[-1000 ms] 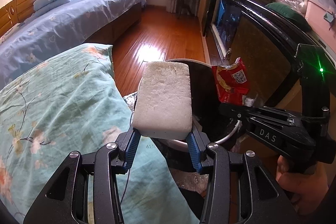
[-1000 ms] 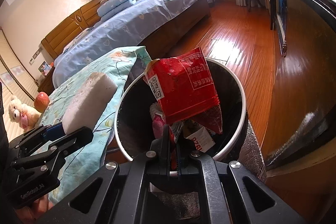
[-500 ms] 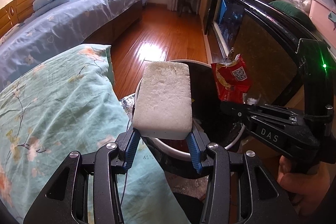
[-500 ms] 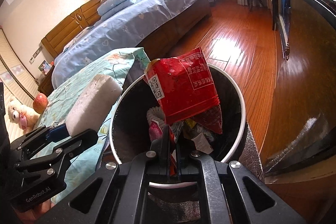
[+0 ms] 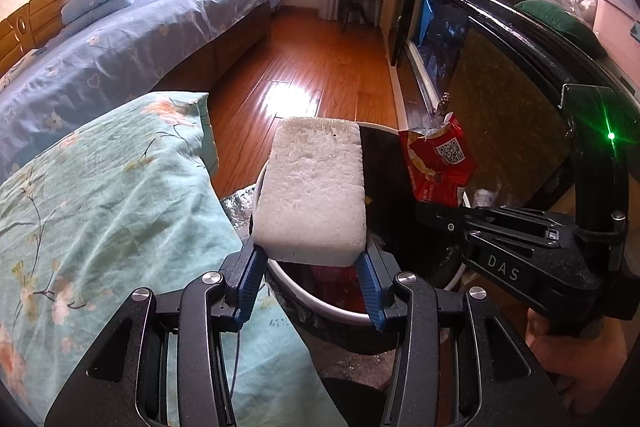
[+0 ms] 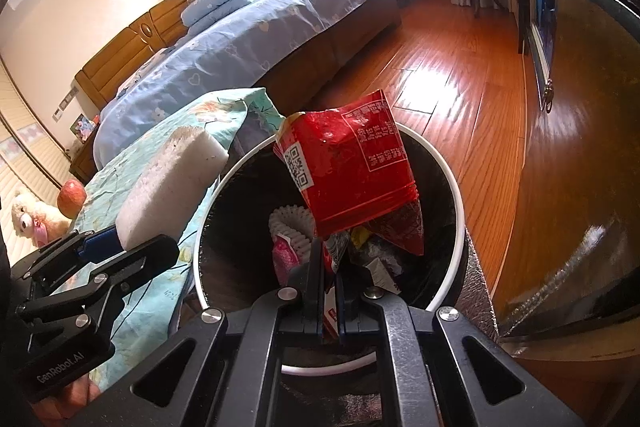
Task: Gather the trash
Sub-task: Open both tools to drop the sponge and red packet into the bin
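Both tongs hold trash over the bin.

The left tongs (image 5: 310,269) are clenched on the near end of a white foam block (image 5: 314,187), which sticks out over the near rim of the black bin (image 6: 448,171). The right tongs (image 6: 329,275) are pinched tight on the bottom edge of a red wrapper (image 6: 348,171), held upright above the bin's opening, with other trash lying inside below it. The bin stands on the wood floor (image 5: 320,67), just beside the corner of a floral quilt (image 5: 100,195).
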Demonstrator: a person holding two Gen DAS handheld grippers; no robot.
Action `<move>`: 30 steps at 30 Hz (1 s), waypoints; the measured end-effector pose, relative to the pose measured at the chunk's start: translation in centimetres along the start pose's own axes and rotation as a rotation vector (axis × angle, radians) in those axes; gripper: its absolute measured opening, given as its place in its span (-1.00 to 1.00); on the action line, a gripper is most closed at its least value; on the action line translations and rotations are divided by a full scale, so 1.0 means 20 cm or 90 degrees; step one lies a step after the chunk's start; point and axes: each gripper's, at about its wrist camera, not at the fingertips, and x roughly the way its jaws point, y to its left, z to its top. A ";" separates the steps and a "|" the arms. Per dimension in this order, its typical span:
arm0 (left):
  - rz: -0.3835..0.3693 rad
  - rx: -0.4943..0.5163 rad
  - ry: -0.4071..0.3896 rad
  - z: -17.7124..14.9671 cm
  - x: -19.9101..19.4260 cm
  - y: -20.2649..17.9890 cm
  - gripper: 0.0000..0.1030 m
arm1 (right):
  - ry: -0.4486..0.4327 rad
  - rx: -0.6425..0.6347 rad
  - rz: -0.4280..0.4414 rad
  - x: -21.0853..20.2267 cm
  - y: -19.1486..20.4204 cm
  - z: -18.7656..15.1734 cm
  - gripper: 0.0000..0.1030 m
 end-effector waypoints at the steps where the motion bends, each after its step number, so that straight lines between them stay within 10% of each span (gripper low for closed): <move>1: 0.000 0.000 0.001 0.00 0.00 0.00 -0.18 | 0.001 0.000 0.000 0.00 0.00 0.00 -0.92; 30: 0.001 -0.005 0.009 0.03 0.06 -0.01 -0.17 | 0.016 -0.005 -0.005 0.04 -0.01 0.03 -0.89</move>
